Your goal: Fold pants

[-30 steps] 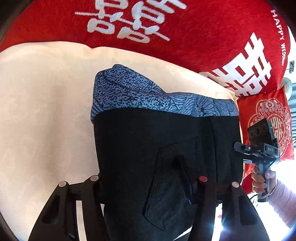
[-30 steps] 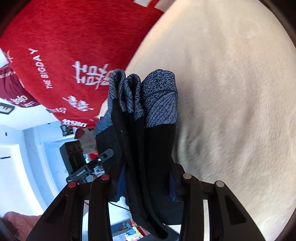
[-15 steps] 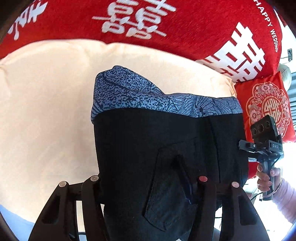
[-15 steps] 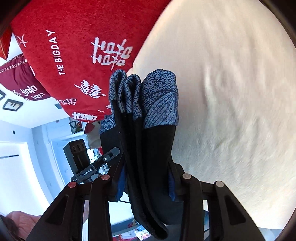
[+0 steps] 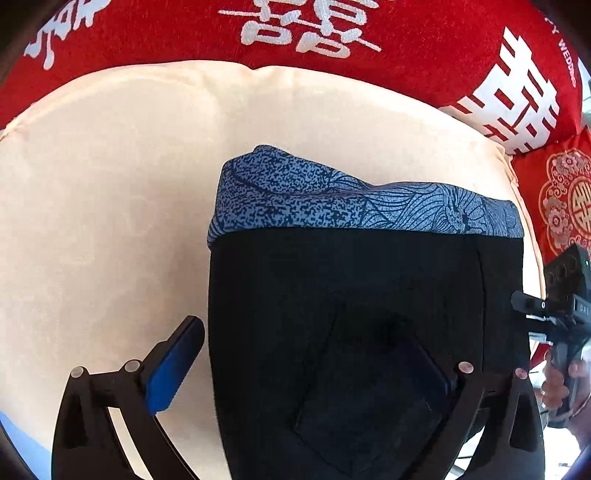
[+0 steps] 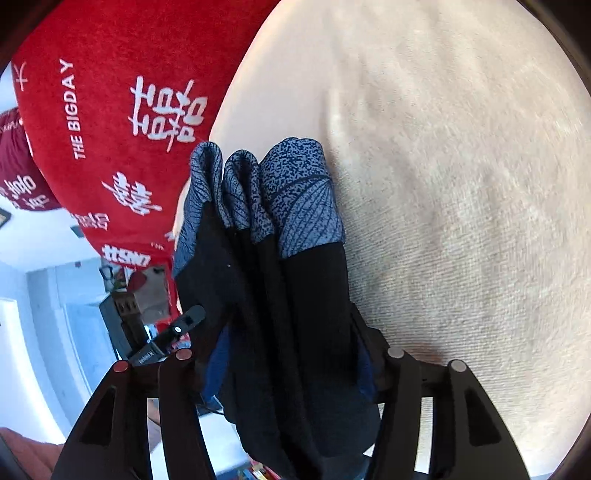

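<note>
the cream cushion [image 5: 110, 221] is filling most of both views, w/ the big red blanket [image 5: 406, 33] w/ white characters lying along its far edge and a smaller red patterned pillow [image 5: 557, 192] sitting at the right corner in the left wrist view.

the pants [image 5: 351, 295] are hanging folded over the cushion – black fabric w/ a blue-grey patterned waistband [image 5: 351, 206] at the far end. in the right wrist view the pants [image 6: 295, 314] are showing edge-on as several stacked layers, waistband folds bunched side by side.

the left gripper [image 5: 314, 354] is opening – jaws spread wide. its left finger [image 5: 173, 365] w/ the blue pad is standing clear of the cloth, over bare cushion; the right finger is behind the black fabric, contact can't be told. so the pants are between the jaws but not pinched.

the right gripper [image 6: 291, 362] is also opening, w/ the folded stack still between its jaws; blue pads are showing at both sides right against the cloth, and the layers are still looking gathered there.

the right gripper [image 5: 561, 317] is also showing at the right edge of the left wrist view, a hand [image 5: 565, 384] wrapping its handle.
</note>
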Demonstrator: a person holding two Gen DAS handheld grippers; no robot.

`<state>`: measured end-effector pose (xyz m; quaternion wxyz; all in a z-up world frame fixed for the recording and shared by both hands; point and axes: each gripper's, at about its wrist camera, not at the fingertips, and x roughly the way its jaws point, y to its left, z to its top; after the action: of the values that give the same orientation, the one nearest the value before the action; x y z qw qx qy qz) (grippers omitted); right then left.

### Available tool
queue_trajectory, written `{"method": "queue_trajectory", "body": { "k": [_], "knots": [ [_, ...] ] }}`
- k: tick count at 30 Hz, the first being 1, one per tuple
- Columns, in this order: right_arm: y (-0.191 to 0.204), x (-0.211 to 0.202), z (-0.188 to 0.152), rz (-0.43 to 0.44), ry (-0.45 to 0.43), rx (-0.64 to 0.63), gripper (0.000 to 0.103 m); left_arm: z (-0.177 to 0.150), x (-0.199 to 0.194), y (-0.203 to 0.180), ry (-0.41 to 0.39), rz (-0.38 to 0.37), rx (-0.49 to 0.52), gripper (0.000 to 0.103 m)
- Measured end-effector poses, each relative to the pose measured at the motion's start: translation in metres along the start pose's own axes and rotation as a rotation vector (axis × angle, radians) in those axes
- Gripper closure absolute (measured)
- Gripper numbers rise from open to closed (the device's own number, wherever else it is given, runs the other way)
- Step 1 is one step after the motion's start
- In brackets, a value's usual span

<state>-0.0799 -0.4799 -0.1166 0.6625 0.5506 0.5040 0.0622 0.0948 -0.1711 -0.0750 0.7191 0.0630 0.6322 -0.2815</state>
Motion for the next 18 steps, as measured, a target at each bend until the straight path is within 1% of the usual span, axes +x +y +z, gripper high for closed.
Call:
{"method": "queue_trajectory", "body": {
  "k": [3,8,10,11,12,16,18],
  "knots": [
    [0.005,-0.005,-0.005,-0.04,-0.022,0.023,0.039,-0.002,-0.006,-0.006,-0.01,0.048,0.026,0.0],
    [0.024,-0.016,-0.014,-0.177,-0.049,0.004,0.034,-0.011,-0.021,-0.023,-0.013,0.186,0.119,0.0],
    [0.029,-0.025,-0.021,-0.245,-0.068,-0.006,0.027,-0.018,-0.028,-0.032,-0.022,0.26,0.16,0.0],
    [0.032,-0.029,-0.025,-0.275,-0.077,-0.01,0.023,-0.022,-0.032,-0.034,-0.024,0.28,0.169,0.0],
    [0.034,-0.033,-0.03,-0.31,-0.085,-0.014,0.023,-0.026,-0.037,-0.036,-0.031,0.292,0.17,0.0],
    [0.05,-0.046,-0.051,-0.49,-0.1,-0.062,0.021,-0.038,-0.057,-0.043,-0.038,0.275,0.123,0.0],
    [0.058,-0.049,-0.06,-0.575,-0.108,-0.096,0.018,-0.043,-0.067,-0.05,-0.052,0.306,0.121,0.0]
  ]
}}
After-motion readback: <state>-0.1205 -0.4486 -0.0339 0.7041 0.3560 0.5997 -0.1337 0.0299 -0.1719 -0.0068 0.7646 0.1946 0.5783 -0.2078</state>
